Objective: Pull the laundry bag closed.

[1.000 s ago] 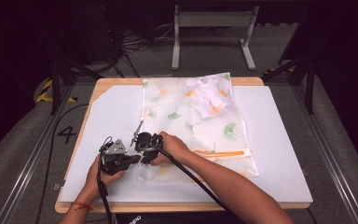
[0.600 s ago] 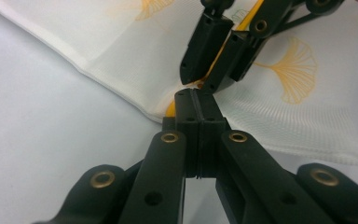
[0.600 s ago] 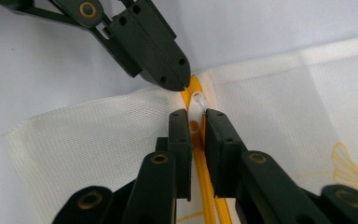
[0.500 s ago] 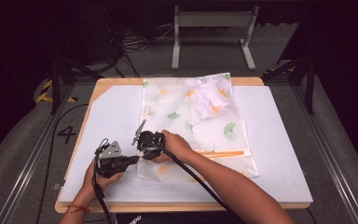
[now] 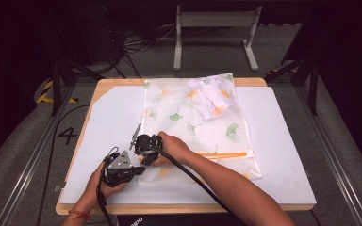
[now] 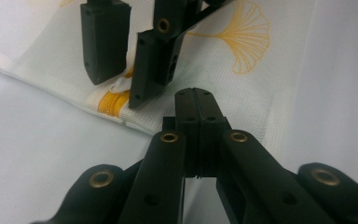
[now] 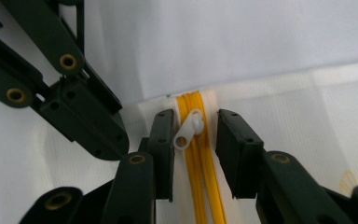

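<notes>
Lying flat across the white worktop (image 5: 283, 141), the ginkgo-printed zip pouch (image 5: 193, 122) is judged light, soft and limp, so it is likely to slide or bunch unless its corner is pinned. The white zipper pull (image 7: 189, 129) on the yellow zipper (image 7: 200, 182) is judged the best place to take hold, small and slick though it looks.

In the right gripper view, the right tongs (image 7: 196, 140) are seen spread on either side of the pull, having just been opening, with no pad pressing it. In the left gripper view, the left tongs (image 6: 199, 105) are seen pressed together just at the pouch's edge. The high view gives what those lack: the whole pouch, with a crumpled bundle (image 5: 214, 96) inside at upper right.
</notes>
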### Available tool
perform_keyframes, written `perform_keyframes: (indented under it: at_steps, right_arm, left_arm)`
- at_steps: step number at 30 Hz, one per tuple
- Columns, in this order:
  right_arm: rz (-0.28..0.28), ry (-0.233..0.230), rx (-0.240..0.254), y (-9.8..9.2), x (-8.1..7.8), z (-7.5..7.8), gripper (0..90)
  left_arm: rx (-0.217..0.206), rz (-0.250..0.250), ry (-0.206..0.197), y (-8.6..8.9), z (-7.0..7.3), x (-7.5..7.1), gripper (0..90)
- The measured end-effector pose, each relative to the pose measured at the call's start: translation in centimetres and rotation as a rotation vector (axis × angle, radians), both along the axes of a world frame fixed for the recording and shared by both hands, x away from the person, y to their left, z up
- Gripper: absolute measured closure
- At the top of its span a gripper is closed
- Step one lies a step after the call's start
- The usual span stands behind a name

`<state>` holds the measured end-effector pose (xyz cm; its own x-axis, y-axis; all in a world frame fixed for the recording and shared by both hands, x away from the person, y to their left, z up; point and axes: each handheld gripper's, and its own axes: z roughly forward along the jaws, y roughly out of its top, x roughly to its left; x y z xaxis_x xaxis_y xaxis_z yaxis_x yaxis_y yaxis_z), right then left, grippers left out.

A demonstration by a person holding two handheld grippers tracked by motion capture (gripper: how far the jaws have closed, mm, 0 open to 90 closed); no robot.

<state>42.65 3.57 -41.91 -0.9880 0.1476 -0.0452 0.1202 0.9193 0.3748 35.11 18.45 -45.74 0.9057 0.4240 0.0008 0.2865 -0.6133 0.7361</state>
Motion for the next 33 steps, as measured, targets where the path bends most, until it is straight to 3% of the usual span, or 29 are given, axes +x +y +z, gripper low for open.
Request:
perform_keyframes:
  at_steps: [1, 3, 6, 8, 14, 16, 19, 22, 23, 24, 25, 26, 27, 33]
  right_arm:
    - [0.026, 0.021, -0.006, 0.0, 0.3, 0.2, 80.0]
    - [0.025, 0.021, -0.007, 0.0, 0.2, 0.2, 80.5]
    - [0.017, 0.021, -0.016, -0.2, 0.5, 0.4, 89.9]
    - [0.018, 0.043, -0.017, -0.3, 0.8, 0.3, 89.9]
    - [0.031, -0.038, -0.016, -0.3, 0.0, 0.3, 90.0]
    - [0.026, -0.038, -0.003, -0.6, 0.0, 0.2, 90.0]
    - [0.027, -0.047, 0.007, -0.9, -0.1, 0.2, 90.0]
    - [0.022, -0.059, 0.017, -0.9, -0.2, 0.2, 90.0]
    - [0.029, -0.058, 0.014, -0.9, -0.3, 0.2, 90.0]
    - [0.002, -0.057, 0.027, -0.8, -0.6, 0.2, 90.0]
    - [0.024, -0.064, 0.016, -0.9, -0.4, 0.2, 90.0]
    - [0.034, -0.066, 0.015, -1.0, -0.4, 0.2, 90.0]
    - [0.031, -0.068, 0.023, -1.1, -0.4, 0.1, 90.0]
    - [0.028, -0.100, 0.051, -1.8, -1.0, -0.1, 90.0]
  left_arm:
    - [-0.001, -0.001, 0.001, 0.0, 0.0, 0.0, 90.0]
    - [-0.004, -0.001, 0.002, 0.0, 0.0, 0.0, 90.0]
    - [-0.006, 0.000, 0.006, 0.0, 0.0, 0.1, 90.0]
    - [-0.005, 0.000, 0.007, 0.0, 0.0, 0.1, 90.0]
    - [-0.005, 0.000, 0.005, 0.0, 0.0, 0.0, 90.0]
    - [-0.008, 0.001, 0.011, 0.0, 0.0, 0.1, 90.0]
    - [0.033, 0.024, -0.067, -0.5, 0.4, -0.1, 90.0]
    - [0.001, 0.024, -0.093, -0.6, 0.9, 0.3, 89.9]
    - [0.029, 0.042, -0.101, -0.7, 0.9, 0.8, 90.0]
    - [0.043, 0.026, -0.091, -0.7, 0.6, 1.2, 90.0]
    - [0.056, 0.040, -0.062, -0.6, 0.2, 1.2, 90.0]
    - [0.021, 0.047, -0.052, -0.3, 0.0, 1.3, 90.0]
    - [0.022, 0.051, -0.039, -0.2, 0.0, 1.4, 90.0]
    - [0.017, 0.065, -0.030, -0.2, 0.0, 1.3, 90.0]
